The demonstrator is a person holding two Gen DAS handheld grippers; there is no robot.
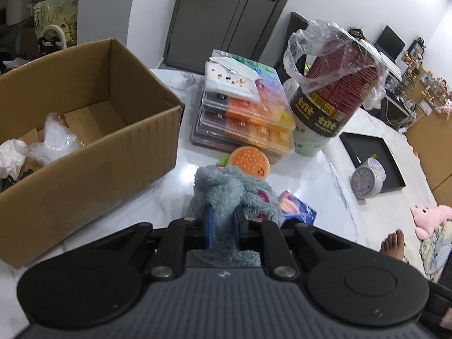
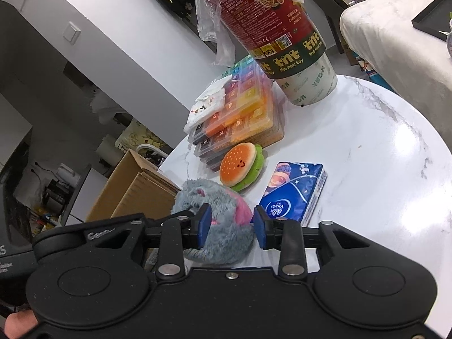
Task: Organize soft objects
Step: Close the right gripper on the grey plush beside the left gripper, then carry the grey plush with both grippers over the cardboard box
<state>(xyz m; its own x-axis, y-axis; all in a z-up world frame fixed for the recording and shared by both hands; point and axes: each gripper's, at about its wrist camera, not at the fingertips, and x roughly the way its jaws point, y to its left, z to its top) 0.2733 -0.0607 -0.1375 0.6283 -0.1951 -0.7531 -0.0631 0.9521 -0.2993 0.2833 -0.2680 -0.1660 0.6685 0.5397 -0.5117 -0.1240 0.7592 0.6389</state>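
Observation:
A grey fluffy plush toy point(image 1: 226, 186) with pink patches lies on the white marble table point(image 1: 175, 197), right of an open cardboard box point(image 1: 93, 152). My left gripper point(image 1: 223, 214) is shut on it, its blue pads squeezing the fur. In the right wrist view the same plush point(image 2: 220, 237) sits between the pads of my right gripper point(image 2: 231, 221); the jaws stand apart and do not pinch it. A burger-shaped soft toy point(image 1: 248, 161) point(image 2: 240, 166) rests just beyond the plush. A blue tissue pack point(image 2: 293, 192) lies to its right.
The box holds crumpled plastic and paper point(image 1: 42, 144). Stacked colourful bead cases point(image 1: 248, 118) and a tall red tube in plastic wrap point(image 1: 333, 90) stand behind the toys. A round tin point(image 1: 367, 178), a black frame point(image 1: 375, 152), a pink plush point(image 1: 429, 217) and a bare foot point(image 1: 392, 245) are at the right.

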